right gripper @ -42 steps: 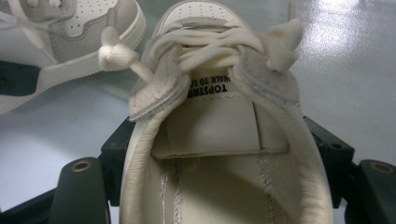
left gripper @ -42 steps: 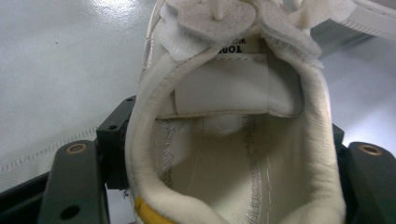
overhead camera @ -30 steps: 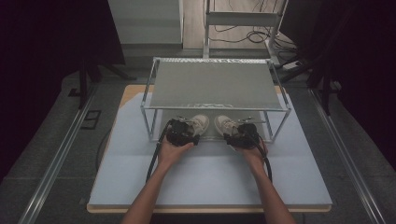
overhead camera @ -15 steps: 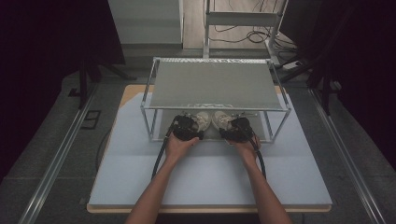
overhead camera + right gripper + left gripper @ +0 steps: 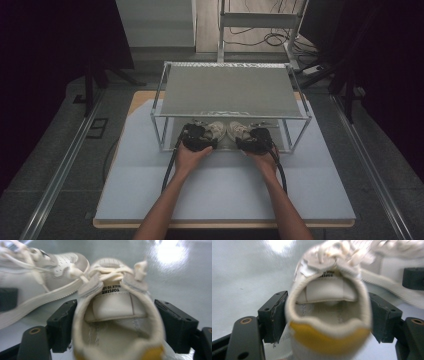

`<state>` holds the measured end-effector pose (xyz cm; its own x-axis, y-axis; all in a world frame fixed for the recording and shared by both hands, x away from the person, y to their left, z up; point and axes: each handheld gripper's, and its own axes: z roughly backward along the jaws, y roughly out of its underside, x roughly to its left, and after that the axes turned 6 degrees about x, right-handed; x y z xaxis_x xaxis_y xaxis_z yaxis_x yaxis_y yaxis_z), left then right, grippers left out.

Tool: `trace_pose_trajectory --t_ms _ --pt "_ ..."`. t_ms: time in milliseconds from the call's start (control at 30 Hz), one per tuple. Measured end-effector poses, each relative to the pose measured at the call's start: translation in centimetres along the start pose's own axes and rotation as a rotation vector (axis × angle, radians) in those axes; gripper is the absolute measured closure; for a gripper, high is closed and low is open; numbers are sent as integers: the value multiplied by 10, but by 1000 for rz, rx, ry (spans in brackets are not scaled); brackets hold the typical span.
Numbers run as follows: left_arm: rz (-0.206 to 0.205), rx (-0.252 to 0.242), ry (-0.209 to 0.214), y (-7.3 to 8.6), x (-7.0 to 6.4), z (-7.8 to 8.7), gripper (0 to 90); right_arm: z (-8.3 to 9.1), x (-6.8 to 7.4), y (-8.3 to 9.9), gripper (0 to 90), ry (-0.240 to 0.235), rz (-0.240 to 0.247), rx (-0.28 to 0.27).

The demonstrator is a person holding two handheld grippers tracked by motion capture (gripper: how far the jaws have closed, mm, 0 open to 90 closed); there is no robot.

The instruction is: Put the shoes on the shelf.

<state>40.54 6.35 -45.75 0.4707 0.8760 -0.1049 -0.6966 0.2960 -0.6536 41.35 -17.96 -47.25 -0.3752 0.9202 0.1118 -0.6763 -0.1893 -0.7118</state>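
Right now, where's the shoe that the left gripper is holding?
In the high view, the left shoe sits under the metal rack's front edge, left of the right shoe, held at its heel by the left gripper.

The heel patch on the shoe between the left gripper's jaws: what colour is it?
Yellow, on an otherwise off-white shoe; the left gripper view shows the heel patch best.

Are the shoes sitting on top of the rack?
No, both shoes sit under the rack's top shelf, on the lower level.
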Motion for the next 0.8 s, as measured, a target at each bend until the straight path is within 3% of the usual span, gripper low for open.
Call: trace_pose_trajectory --t_ms 33,67,133,167,267,300,333,400,433,467,533,567,633,667,800 --pt "-56 -17 20 1 4 6 247 5 -1 2 207 -9 16 -15" --pt "9 -52 12 7 0 20 249 18 -2 7 205 -26 36 -45" --pt "-2 -67 21 9 2 25 254 25 -3 10 212 -28 35 -63" --pt "46 -86 27 17 -1 35 261 38 -6 15 224 -49 33 -81" --pt "46 -101 34 24 2 44 295 51 -10 21 255 -56 36 -102" --pt "46 -110 32 27 2 47 351 61 -14 26 298 -58 35 -123" --pt "49 -123 17 31 4 52 351 61 -14 26 298 -58 35 -123" --pt "44 -131 1 37 7 57 436 71 -21 31 347 -74 21 -134" --pt "42 -130 -14 43 11 61 507 77 -27 34 405 -80 14 -140" --pt "42 -130 -14 43 11 61 542 77 -27 34 405 -80 14 -140" --pt "48 -118 -14 47 15 61 613 82 -37 39 542 -74 5 -148" --pt "49 -85 -16 52 20 59 648 84 -40 41 609 -72 7 -144" --pt "51 -70 -13 54 23 58 683 84 -43 43 652 -74 14 -139" --pt "60 -45 0 57 27 54 733 83 -47 45 734 -62 23 -123" --pt "60 -19 13 60 29 47 797 79 -50 49 816 -58 25 -95"
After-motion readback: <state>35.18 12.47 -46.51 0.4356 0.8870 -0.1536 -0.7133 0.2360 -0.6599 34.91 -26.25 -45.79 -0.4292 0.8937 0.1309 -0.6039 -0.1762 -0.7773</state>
